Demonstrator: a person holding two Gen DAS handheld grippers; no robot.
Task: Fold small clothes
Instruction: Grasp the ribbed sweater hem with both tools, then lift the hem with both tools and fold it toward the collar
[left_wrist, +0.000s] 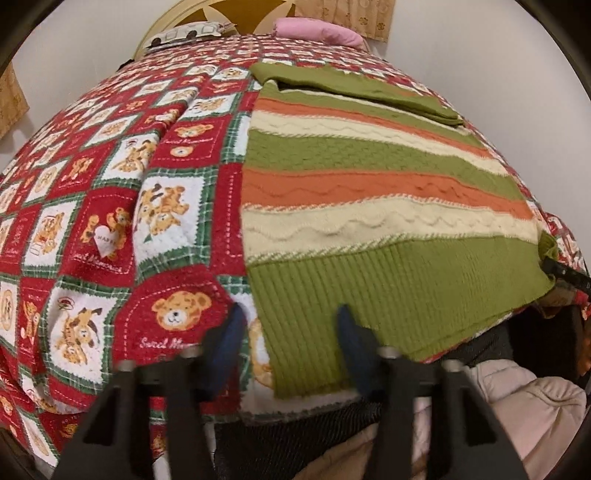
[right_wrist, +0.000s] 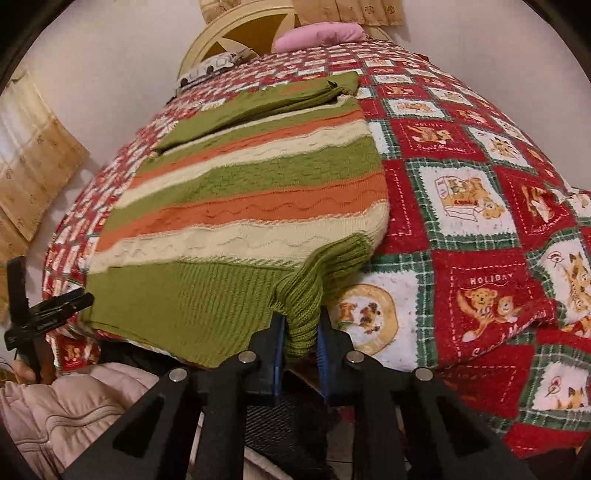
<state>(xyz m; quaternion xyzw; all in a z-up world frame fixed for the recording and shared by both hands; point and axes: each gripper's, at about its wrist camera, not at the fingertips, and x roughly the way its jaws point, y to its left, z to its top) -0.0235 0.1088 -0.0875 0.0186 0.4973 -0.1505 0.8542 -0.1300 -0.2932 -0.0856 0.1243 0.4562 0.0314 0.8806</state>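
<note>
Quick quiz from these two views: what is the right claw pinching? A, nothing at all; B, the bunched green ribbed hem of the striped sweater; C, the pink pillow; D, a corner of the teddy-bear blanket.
B: the right claw has its blue pads closed on a bunched fold of the striped sweater at its green ribbed hem.

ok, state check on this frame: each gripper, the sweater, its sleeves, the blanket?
right gripper: shut on the sweater's green hem corner, bunched between its pads
left gripper: open, astride the other hem corner, pads not pressing
sweater: lying flat on the bed
sleeves: folded across the top
blanket: spread, a few wrinkles
</note>
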